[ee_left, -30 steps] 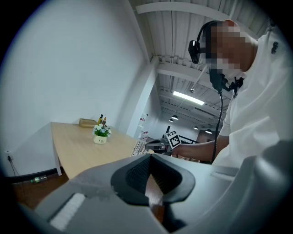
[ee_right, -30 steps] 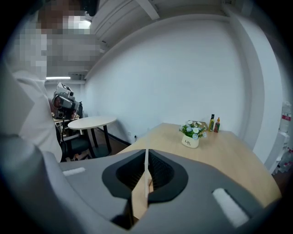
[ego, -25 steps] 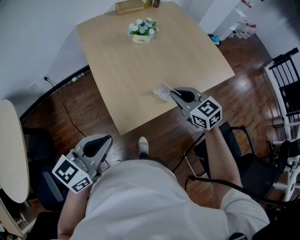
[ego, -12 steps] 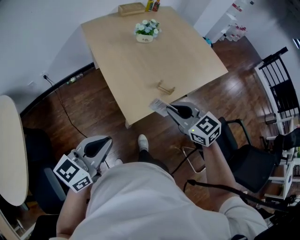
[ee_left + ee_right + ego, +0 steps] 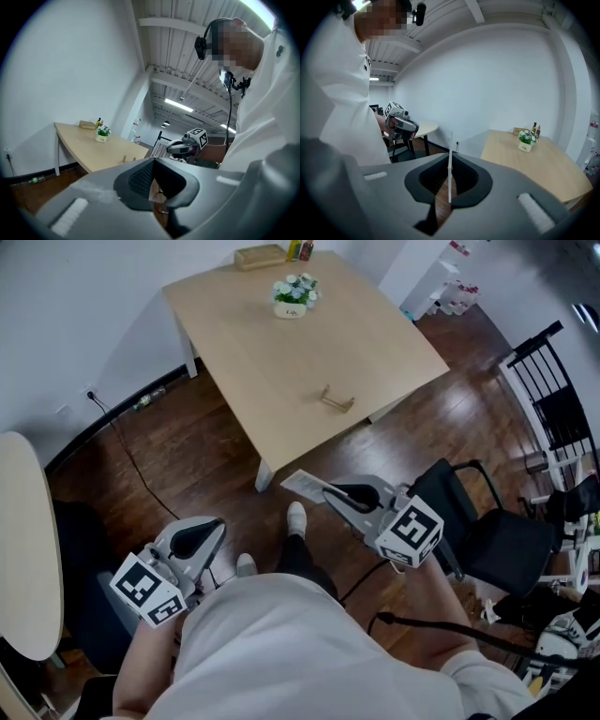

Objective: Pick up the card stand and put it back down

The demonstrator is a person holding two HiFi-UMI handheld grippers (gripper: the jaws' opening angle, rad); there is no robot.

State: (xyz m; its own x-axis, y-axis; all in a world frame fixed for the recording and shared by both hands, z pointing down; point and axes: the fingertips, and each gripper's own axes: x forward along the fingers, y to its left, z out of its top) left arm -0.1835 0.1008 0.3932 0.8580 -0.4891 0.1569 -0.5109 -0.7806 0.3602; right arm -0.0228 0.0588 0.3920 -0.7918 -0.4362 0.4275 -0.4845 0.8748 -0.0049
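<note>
Pinching card (image 5: 450, 144), jutting forward from right tool (image 5: 450, 161)

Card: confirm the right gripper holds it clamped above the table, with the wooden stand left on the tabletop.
Not above the table. The right gripper holds the card clamped above the floor, off the table's near edge; the head view shows it. The wooden stand is left on the tabletop.

Beyond the right gripper (image 5: 330, 493) the bottles (image 5: 302, 247) are cut off by the top edge; print on the gripped card (image 5: 298, 484) cannot be read.
</note>
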